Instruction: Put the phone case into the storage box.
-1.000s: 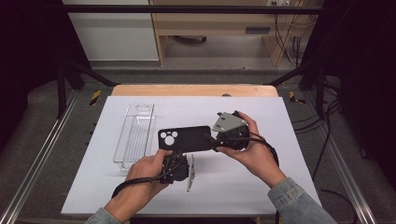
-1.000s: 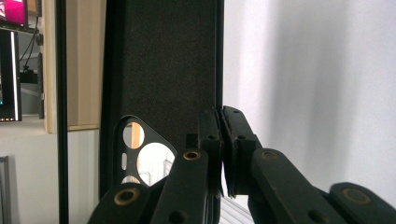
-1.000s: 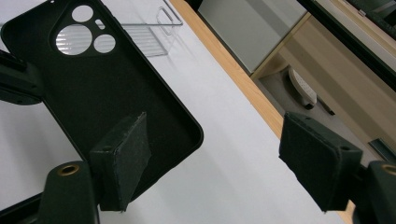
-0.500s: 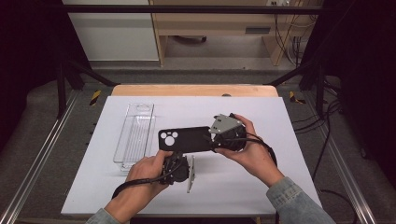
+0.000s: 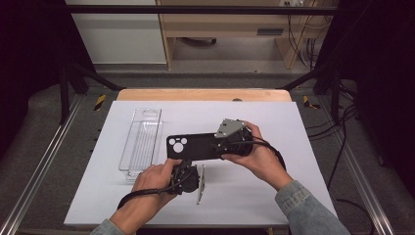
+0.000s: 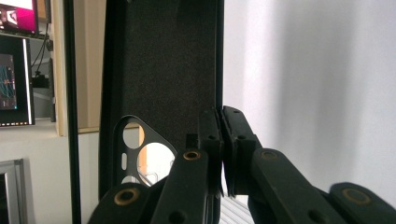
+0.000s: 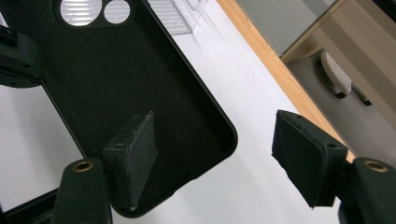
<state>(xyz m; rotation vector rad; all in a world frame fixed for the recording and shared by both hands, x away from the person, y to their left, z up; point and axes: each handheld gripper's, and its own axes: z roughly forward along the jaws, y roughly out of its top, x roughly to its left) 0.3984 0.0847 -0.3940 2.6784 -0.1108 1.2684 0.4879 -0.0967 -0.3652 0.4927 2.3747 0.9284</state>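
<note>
A black phone case [image 5: 195, 146] with a camera cutout is held just above the white mat. My left gripper [image 5: 185, 166] is shut on its near long rim, close to the cutout end. In the left gripper view the pads [image 6: 211, 126] pinch the case [image 6: 163, 60] wall. My right gripper [image 5: 216, 145] is at the case's other end, jaws open, having just closed a little. In the right gripper view one pad [image 7: 135, 149] hovers over the case [image 7: 116, 84] interior. The other pad [image 7: 299, 154] stands clear beyond its rounded corner.
A clear plastic tray [image 5: 142, 142] lies lengthwise left of the case, also seen as a clear tray [image 7: 177, 14] at the top of the right gripper view. The white mat [image 5: 254, 196] covers a wooden table [image 5: 205, 94]. Metal rails run along both sides.
The right hand has edged slightly left along the case. The left hand and the case have stayed put.
</note>
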